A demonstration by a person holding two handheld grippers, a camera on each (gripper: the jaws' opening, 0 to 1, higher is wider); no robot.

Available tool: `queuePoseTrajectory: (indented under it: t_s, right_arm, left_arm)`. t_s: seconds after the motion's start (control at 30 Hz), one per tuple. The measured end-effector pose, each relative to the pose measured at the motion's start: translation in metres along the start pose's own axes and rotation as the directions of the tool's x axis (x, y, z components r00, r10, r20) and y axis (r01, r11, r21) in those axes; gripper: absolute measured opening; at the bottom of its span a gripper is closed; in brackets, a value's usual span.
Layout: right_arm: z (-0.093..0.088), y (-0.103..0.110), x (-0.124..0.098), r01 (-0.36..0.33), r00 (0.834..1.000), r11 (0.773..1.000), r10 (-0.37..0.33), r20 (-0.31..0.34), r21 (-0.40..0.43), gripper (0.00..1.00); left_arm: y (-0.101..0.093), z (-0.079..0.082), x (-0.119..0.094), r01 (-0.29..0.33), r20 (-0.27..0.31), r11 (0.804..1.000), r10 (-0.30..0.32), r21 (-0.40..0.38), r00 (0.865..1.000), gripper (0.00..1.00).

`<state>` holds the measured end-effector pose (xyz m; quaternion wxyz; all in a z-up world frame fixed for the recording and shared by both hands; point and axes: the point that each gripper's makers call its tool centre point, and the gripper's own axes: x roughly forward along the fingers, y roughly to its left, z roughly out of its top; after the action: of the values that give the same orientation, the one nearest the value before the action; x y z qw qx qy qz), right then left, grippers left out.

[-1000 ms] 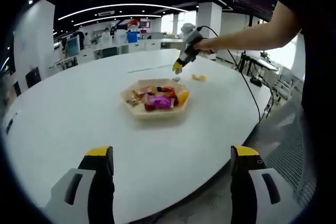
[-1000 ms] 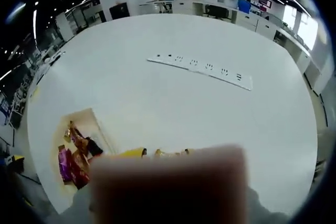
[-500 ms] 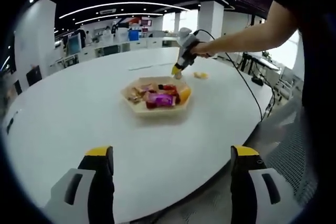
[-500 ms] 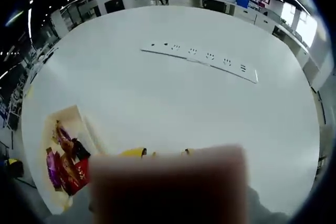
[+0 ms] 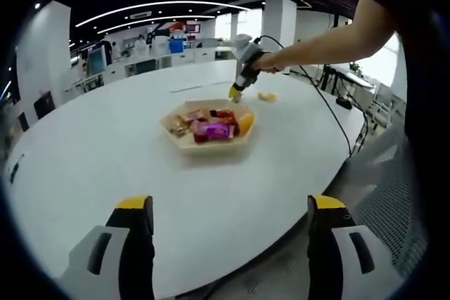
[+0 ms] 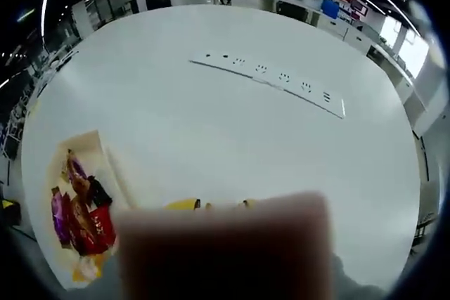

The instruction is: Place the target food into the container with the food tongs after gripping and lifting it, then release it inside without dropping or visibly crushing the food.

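A pale hexagonal tray (image 5: 184,143) holding wrapped snacks, purple, red and orange, sits mid-table. A small yellow food piece (image 5: 266,96) lies on the table beyond it. My left gripper (image 5: 230,204) hangs open over the near table edge, its yellow-tipped jaws wide apart with nothing between them. My right gripper (image 5: 234,93), held by a person's outstretched arm, hovers at the tray's far edge, tips pointing down. In the right gripper view a blurred patch covers most of my right gripper (image 6: 214,205), so only yellow tips peek out. The tray (image 6: 90,147) lies at that view's lower left.
A long white power strip (image 6: 271,75) lies across the round white table (image 5: 105,145). A black cable (image 5: 330,114) trails from the right gripper over the table's right edge. Desks and pillars stand far behind.
The right gripper has shifted slightly toward the tray's far edge. In its view the tray has slid further to the lower left. The left gripper has stayed put.
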<state>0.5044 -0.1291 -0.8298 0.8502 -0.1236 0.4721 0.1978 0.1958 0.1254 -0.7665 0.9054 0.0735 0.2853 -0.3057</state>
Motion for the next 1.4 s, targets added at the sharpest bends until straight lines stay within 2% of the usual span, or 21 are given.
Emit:
queuePoseTrajectory:
  t_s: [0.2,0.37,0.73,0.97,1.4]
  right_arm:
    - [0.0,-0.001,0.0,0.013,1.0,1.0,-0.013,-0.002,-0.022,0.2]
    - [-0.003,0.004,-0.003,-0.008,1.0,1.0,0.008,0.001,-0.002,0.18]
    - [-0.004,0.004,-0.028,-0.022,1.0,1.0,0.022,0.01,-0.008,0.15]
    - [0.006,0.01,-0.054,-0.022,0.999,0.999,0.024,0.037,-0.041,0.16]
    - [0.029,0.027,-0.118,-0.027,0.994,0.995,0.037,0.101,-0.095,0.17]
  left_arm:
    - [0.0,-0.001,0.0,0.0,-0.004,1.0,0.0,0.006,1.0,0.87]
    - [0.001,-0.001,0.0,-0.005,-0.001,1.0,0.005,0.004,1.0,0.87]
    - [-0.001,0.0,0.0,-0.004,-0.001,1.0,0.004,0.021,1.0,0.86]
    - [-0.001,0.0,-0.001,-0.011,0.0,0.999,0.011,0.047,1.0,0.84]
    - [-0.003,0.009,-0.004,-0.008,0.055,0.998,0.004,0.064,0.998,0.84]
